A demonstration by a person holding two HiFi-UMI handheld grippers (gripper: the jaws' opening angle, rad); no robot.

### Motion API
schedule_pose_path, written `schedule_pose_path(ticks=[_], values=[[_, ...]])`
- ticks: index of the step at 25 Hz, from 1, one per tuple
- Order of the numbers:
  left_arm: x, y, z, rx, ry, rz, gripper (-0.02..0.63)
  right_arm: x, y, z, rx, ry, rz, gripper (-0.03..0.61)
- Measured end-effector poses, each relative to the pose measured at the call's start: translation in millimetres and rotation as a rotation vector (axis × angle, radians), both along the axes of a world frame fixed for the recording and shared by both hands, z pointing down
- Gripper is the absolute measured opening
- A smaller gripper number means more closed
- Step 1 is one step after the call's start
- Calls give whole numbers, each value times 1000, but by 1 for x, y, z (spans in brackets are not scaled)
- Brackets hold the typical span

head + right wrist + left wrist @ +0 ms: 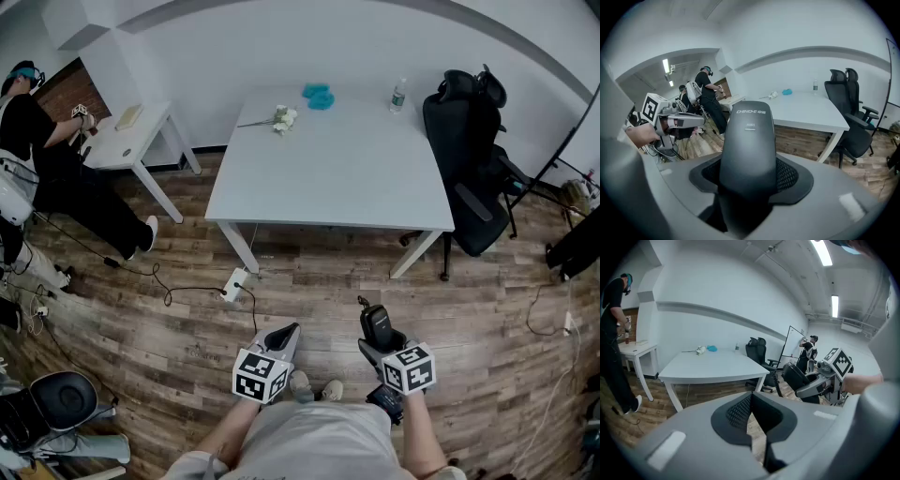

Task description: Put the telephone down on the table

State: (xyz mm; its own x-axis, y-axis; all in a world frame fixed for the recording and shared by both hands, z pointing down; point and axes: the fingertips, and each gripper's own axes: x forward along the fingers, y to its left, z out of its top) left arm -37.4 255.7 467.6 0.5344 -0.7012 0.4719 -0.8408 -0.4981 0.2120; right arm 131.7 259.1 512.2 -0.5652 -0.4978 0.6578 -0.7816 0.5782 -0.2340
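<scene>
- Worktop [328,178]: large white surface ahead of the person, well apart from both tongs. Its near half is bare. A blue object [319,96], a white bundle [283,118] and a bottle [398,94] stand along the far edge.
- Office chair [469,169]: black, just beside the worktop's right side.
- Right tongs [382,349]: clenched on the telephone [749,140], pointing downward and forward over the wooden floor [309,291].
- Left tongs [284,336]: jaws closed tip to tip with nothing between them, held beside the right tongs.
- Telephone: a dark handset standing up out of the right jaws, carried in the air and not yet over the worktop.
- Step in hand, as judged: transport; the handset is secured but the approach to the worktop remains to be made.
- Next move calls for: bringing the right tongs over the bare near half, lowering until the handset rests flat, then releasing. Keep clear of the chair and the far-edge items.
</scene>
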Motion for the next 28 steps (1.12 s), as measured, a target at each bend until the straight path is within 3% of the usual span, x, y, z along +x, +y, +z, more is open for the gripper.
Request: schedule_pose_path(ticks=[15, 28], values=[[3, 5, -7, 12, -2, 10, 17, 0, 5, 0, -8, -35, 24, 282], [-17, -7, -8, 18, 2, 34, 17, -15, -10, -1, 3, -18, 56, 282]])
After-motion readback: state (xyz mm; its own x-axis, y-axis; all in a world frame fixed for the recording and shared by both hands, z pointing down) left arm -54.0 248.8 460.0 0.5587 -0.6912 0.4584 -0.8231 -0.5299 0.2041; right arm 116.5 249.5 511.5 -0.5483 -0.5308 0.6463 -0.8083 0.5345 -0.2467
